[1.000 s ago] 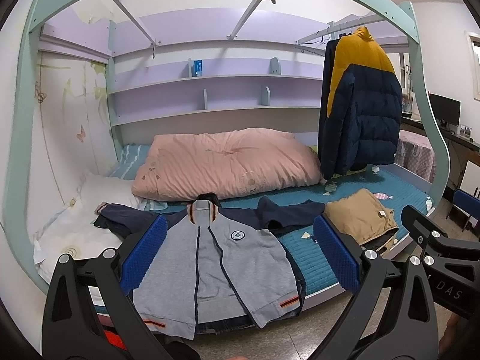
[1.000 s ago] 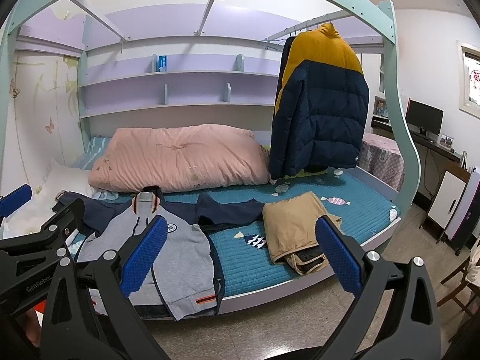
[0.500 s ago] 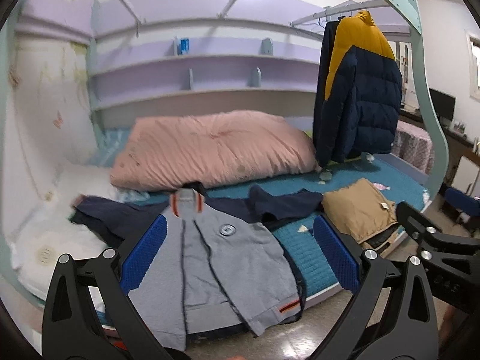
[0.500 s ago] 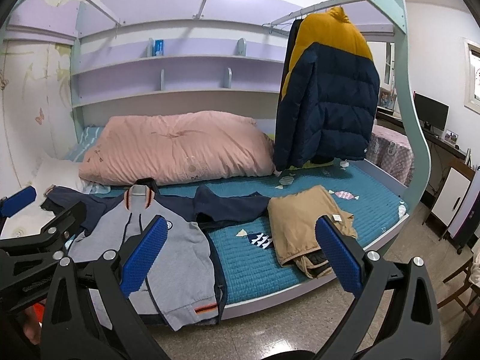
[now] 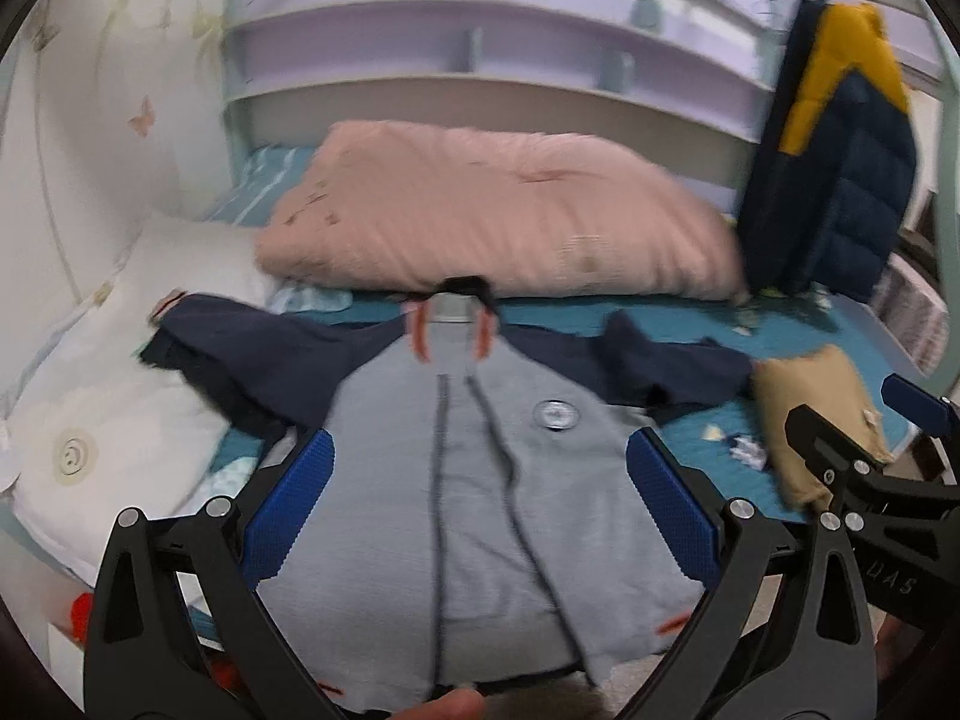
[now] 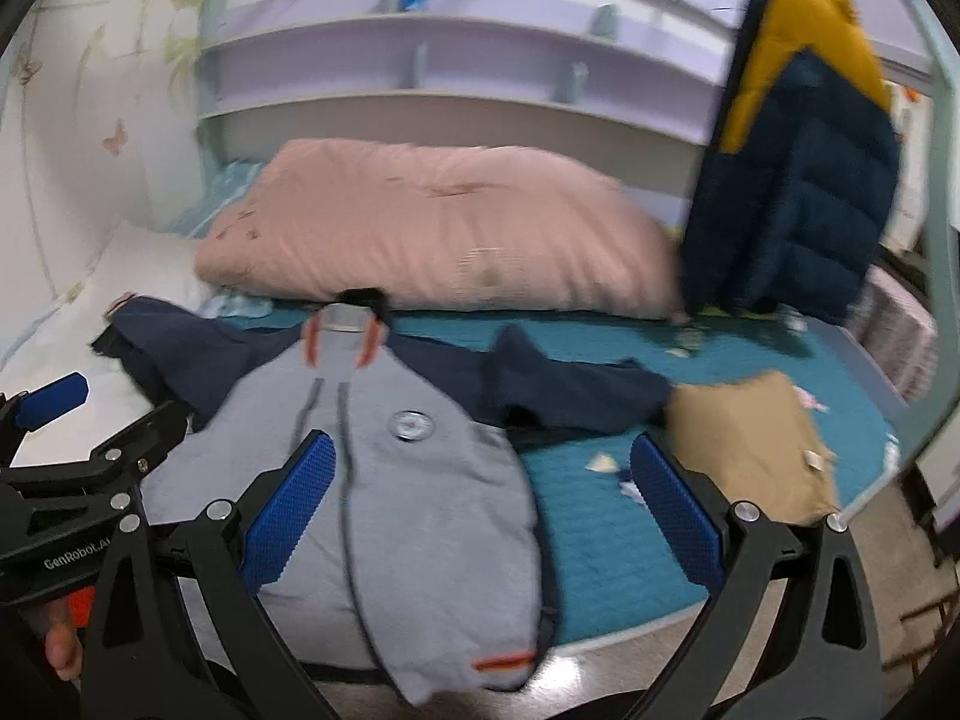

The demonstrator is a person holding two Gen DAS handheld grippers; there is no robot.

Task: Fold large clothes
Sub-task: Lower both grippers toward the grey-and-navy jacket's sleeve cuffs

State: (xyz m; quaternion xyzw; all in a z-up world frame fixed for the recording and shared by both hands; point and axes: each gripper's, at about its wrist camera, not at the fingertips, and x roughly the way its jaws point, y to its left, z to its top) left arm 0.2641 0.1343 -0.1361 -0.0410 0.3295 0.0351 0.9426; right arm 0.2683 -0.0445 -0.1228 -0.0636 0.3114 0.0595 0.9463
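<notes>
The left tool (image 5: 480, 510) hangs with its blue-padded fingers spread wide and nothing between them, poised above the lower front of the grey jacket (image 5: 480, 480). The right tool (image 6: 480, 510) is likewise spread wide and empty, over the jacket's right edge and the teal bed cover (image 6: 606, 534); in the left wrist view it shows at the right rim, beside the left one.

The jacket lies flat on the bed, front up, collar toward the far side, hem hanging over the near edge. Its dark navy sleeves (image 5: 264, 360) stretch out to both sides, and a round badge (image 5: 557, 414) sits on the chest. To its right, apart from it, rests a folded tan garment (image 6: 750, 444). Behind the collar lies a bulky pink quilt (image 5: 492, 210), with a white pillow (image 5: 120, 420) at the left. A navy and yellow puffer coat (image 6: 798, 180) hangs at the right end of the bed. Both views are motion-blurred.
</notes>
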